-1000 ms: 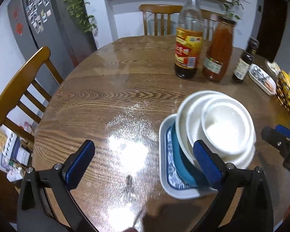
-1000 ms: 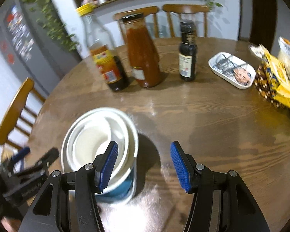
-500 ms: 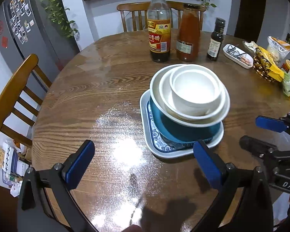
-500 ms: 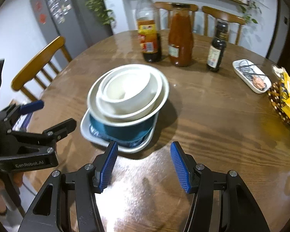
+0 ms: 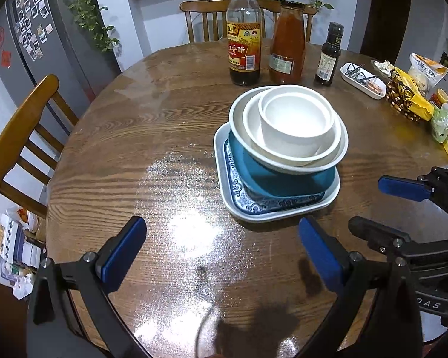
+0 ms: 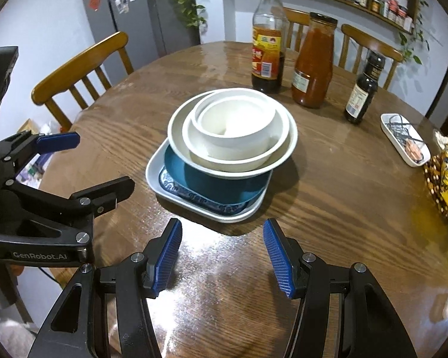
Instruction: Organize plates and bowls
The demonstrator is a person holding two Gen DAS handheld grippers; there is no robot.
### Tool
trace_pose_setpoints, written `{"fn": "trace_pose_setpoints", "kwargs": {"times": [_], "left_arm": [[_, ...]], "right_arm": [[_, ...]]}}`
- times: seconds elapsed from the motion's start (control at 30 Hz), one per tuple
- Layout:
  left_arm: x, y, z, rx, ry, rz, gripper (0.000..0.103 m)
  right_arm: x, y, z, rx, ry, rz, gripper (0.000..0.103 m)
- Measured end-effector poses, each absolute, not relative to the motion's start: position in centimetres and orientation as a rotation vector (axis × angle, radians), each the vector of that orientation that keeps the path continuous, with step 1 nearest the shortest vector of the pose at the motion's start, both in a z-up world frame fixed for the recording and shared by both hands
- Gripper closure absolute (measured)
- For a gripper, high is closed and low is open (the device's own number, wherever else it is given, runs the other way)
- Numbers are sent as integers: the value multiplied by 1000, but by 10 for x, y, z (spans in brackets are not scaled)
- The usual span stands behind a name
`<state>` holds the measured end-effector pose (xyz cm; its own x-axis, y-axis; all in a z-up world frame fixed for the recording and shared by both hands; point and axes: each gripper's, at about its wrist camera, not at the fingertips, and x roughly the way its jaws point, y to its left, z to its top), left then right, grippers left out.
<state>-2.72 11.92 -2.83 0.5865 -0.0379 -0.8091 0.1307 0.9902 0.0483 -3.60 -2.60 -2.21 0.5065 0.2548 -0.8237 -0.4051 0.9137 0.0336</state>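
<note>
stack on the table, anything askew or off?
Yes. The three white bowls nest tilted, off-centre in the blue bowl, overhanging it on one side. The blue bowl sits in the square plate. No spill or damage shows.

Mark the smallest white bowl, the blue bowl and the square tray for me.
smallest white bowl (image 5: 295,119), left wrist view, inner floor.
blue bowl (image 6: 215,183), right wrist view, outer wall under the white bowls.
square tray (image 6: 153,168), right wrist view, bare left rim.

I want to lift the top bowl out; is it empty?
Empty: the small white bowl on top of the stack shows only bare white inside, in both wrist views.
</note>
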Motion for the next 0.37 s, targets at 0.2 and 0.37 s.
{"fn": "trace_pose_setpoints", "kwargs": {"times": [0.2, 0.37], "left_arm": [[-32, 123, -26, 101, 923, -87, 1], [-34, 124, -26, 110, 915, -70, 1]], "right_arm": [[-41, -19, -24, -212, 959, 415, 44], [-43, -16, -23, -222, 955, 424, 44]]}}
